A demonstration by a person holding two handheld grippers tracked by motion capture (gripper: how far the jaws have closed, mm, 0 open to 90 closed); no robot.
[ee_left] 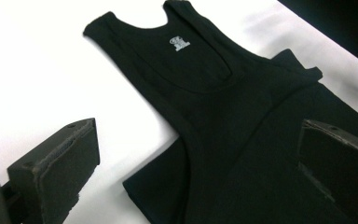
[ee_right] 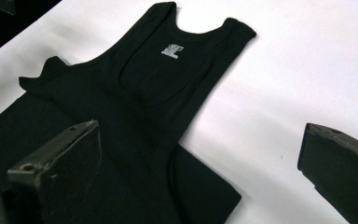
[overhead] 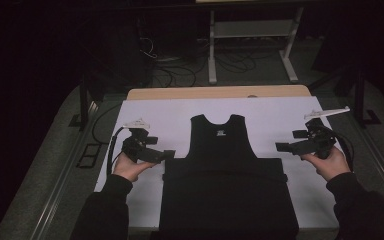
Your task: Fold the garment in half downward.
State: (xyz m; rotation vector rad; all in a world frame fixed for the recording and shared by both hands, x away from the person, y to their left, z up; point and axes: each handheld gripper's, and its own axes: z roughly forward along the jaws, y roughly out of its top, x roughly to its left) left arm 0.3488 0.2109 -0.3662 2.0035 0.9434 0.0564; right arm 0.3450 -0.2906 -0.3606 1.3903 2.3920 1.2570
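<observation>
A black tank top [overhead: 224,145] lies face up in the middle of the white-covered worktop [overhead: 280,112], its neckline toward the far edge and its printed label [ee_left: 180,44] showing inside the collar. The lower part sits over a wider black layer [overhead: 228,202] that reaches the near edge; whether that is the top's own folded hem or a second garment cannot be told. The left gripper [overhead: 166,155] hovers just beside the top's left side at armhole level, fingers [ee_left: 56,170] spread and holding nothing. The right gripper [overhead: 282,147] hangs a little off the right side, its fingers [ee_right: 58,170] likewise spread and empty. Folding appears to be at an early stage: the garment is laid out and smoothed, the straps are flat, and neither side has been turned in. Gripping the edges and making the folds look to be what is left.
</observation>
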